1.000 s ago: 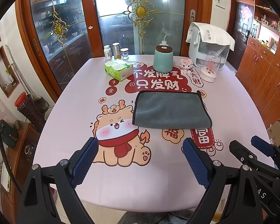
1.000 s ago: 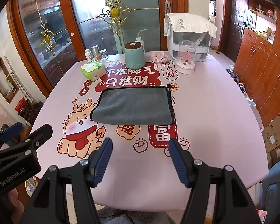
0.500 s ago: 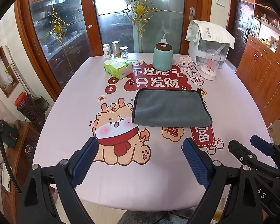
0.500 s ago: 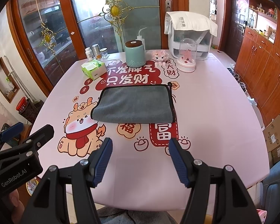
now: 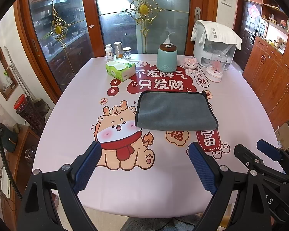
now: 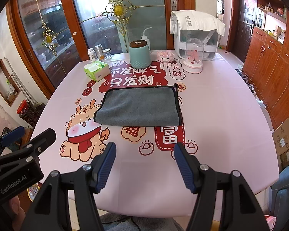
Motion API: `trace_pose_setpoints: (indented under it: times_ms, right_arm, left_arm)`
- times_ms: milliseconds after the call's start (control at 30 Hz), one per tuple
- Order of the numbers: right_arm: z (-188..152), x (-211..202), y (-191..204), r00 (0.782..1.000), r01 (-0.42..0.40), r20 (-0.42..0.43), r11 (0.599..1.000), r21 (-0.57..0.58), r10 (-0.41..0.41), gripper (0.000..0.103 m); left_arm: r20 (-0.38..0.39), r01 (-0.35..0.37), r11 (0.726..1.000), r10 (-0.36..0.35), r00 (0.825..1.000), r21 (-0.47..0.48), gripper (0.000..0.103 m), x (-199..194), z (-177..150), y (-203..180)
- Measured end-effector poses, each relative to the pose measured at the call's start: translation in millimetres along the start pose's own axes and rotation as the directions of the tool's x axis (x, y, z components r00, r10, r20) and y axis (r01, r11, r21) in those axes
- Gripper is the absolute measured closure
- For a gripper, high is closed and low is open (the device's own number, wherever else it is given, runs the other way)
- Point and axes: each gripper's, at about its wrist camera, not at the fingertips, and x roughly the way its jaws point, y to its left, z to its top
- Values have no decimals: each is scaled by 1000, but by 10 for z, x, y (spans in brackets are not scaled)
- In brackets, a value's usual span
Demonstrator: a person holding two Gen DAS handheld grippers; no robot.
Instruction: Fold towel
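1. Towel (image 5: 175,112): a grey cloth with a dark border, lying flat near the middle of the desk (image 5: 71,115), apparently already doubled once, with a rounded fold along its near edge. It sits apart from every other object, which leaves room for a further fold.
2. Left gripper (image 5: 144,170): jaws wide apart, holding nothing, hovering over the near edge of the desk, well short of the towel.
3. Right gripper (image 6: 144,165): likewise wide and empty, beside the left one; both face the towel, a stance suited to taking two corners at once.
4. Tissue box (image 5: 120,71): open at the top, with white tissue showing.
5. Teal jar (image 5: 167,58): closed by a brown lid; contents hidden.
6. Small bottles (image 5: 118,50): three, capped, at the far edge; contents too small to tell.
7. Glass dome (image 5: 216,66): covers a pink ornament on a white base.
8. White appliance (image 5: 212,46): draped with a white cloth; interior unclear.
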Motion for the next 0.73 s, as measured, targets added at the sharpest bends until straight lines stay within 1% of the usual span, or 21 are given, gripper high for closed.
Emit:
trace_pose_setpoints:
  times_ms: [267,733]
  right_arm:
    - [3,1,-4,1000,-1,-1,1000,0,1,40]
    - [-35,22,-4,1000,-2,-6,1000,9,2,40]
  left_arm:
    - [1,3,1000,-3,1000,4,12,4,-11,-1]
    - [-20,14,1000,-13,1000,16,12,51,22,-23]
